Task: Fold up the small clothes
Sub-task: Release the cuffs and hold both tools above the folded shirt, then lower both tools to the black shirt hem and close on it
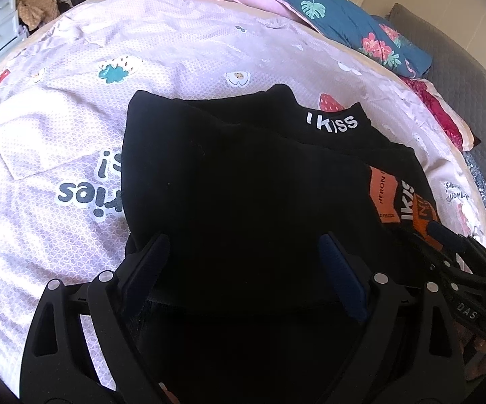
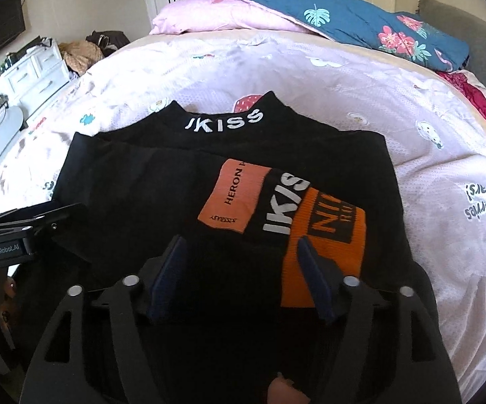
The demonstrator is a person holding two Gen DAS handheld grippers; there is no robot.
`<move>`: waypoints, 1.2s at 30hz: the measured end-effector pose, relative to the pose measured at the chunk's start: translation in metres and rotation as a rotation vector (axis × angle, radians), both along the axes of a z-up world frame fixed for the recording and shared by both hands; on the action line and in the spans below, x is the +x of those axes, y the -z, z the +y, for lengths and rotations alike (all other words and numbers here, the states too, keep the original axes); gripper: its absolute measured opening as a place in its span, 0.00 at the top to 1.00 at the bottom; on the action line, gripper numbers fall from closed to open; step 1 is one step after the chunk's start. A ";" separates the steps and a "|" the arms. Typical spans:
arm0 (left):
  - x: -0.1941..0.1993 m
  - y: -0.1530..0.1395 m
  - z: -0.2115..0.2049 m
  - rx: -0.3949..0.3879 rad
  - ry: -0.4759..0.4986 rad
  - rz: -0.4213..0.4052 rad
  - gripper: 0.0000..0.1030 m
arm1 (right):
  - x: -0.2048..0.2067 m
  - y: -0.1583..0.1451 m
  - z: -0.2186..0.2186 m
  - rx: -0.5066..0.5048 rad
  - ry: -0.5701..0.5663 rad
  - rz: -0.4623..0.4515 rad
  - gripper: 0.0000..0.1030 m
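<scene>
A black garment [image 1: 243, 181] with a white "IKISS" collar and orange patches lies partly folded on the bed; it also shows in the right wrist view [image 2: 162, 188]. My left gripper [image 1: 244, 245] is open, its fingers spread over the garment's near left part. My right gripper [image 2: 239, 249] is open over the near edge, by the orange cuff [image 2: 327, 235]. The right gripper [image 1: 451, 239] shows at the right edge of the left wrist view, and the left gripper [image 2: 41, 215] at the left edge of the right wrist view.
The bed sheet [image 1: 74, 141] is pale pink with strawberry prints and text. A pink and teal floral quilt [image 2: 327, 17] is piled at the far end. White drawers [image 2: 31, 70] and clutter stand left of the bed. A grey sofa [image 1: 461, 77] is at right.
</scene>
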State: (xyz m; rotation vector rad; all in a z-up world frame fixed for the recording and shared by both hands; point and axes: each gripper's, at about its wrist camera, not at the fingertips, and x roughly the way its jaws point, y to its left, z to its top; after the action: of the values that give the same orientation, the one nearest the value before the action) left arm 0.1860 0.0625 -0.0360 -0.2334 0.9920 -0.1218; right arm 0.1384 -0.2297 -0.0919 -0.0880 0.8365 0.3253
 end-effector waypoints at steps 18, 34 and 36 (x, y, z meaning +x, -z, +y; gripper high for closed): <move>-0.018 -0.027 0.000 0.023 -0.018 -0.054 0.09 | -0.022 -0.019 -0.013 0.033 0.028 -0.059 0.04; -0.058 -0.059 0.003 0.044 -0.035 -0.106 0.09 | -0.066 -0.059 -0.033 0.073 0.016 -0.143 0.04; -0.066 -0.063 0.004 0.045 -0.040 -0.111 0.09 | -0.073 -0.064 -0.038 0.080 0.019 -0.153 0.04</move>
State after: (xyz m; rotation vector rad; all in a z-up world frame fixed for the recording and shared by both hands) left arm 0.1205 0.0670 0.0265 -0.2025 0.8784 -0.0751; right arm 0.0657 -0.2677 -0.0278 -0.0297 0.6722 0.3291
